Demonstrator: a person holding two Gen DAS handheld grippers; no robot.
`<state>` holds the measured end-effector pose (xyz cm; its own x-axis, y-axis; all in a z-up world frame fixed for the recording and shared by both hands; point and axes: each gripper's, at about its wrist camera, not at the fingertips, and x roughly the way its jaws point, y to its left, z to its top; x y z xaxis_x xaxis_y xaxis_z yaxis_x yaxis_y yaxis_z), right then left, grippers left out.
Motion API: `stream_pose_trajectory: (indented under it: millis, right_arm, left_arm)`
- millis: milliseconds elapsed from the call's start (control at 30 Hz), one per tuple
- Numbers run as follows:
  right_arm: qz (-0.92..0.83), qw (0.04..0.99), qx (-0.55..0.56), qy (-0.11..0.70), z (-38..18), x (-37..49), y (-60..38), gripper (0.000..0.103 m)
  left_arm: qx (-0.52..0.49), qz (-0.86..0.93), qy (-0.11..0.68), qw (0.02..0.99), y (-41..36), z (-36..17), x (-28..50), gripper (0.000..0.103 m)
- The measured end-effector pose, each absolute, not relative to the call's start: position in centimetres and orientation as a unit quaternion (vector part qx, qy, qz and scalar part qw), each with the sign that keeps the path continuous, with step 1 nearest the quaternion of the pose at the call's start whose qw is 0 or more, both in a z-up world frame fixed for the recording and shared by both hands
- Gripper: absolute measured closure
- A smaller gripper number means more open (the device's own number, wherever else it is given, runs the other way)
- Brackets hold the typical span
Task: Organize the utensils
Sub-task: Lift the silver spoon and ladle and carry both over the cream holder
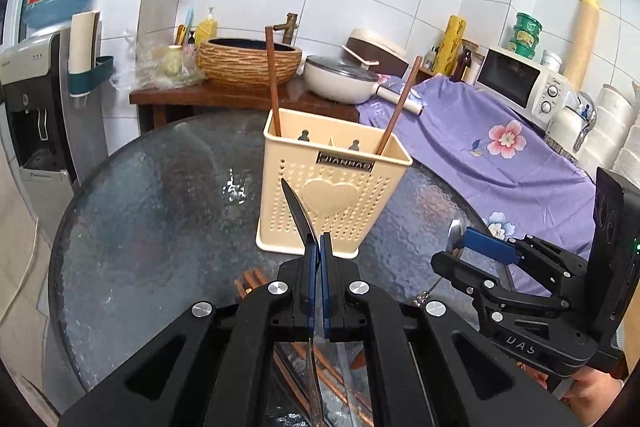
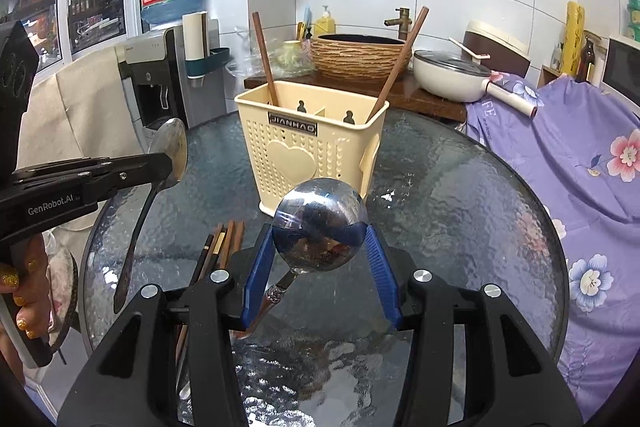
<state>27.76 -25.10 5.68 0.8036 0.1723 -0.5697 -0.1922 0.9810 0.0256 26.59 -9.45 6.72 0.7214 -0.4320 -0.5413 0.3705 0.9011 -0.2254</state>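
Slipping is my main worry: my right gripper [image 2: 320, 227] pinches the round shiny steel ladle bowl [image 2: 320, 225] only at its curved sides, so it can pop out. My left gripper [image 1: 319, 247] is shut on the thin edge of a dull metal spoon [image 2: 170, 151], which hangs down and may swing or twist. Both are held above the dark round glass table [image 1: 160, 195], near the cream plastic utensil holder with a heart [image 1: 332, 183]. Two brown wooden chopsticks [image 1: 274, 83] lean inside; they can block the way in.
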Motion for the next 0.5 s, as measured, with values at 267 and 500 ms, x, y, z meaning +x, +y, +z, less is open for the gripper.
stream_pose_trajectory:
  millis: [267,500]
  right_arm:
    - [0.1,0.953,-0.023,0.285,7.6,27.9,-25.2,0.056]
    - [0.099,0.957,-0.033,0.271,10.9,29.0,-25.4,0.056]
  left_arm:
    - [-0.052,-0.218,0.266,0.938,-9.7,9.1,26.7,0.101]
    - [-0.073,-0.216,0.226,0.947,-10.0,12.0,28.0,0.101]
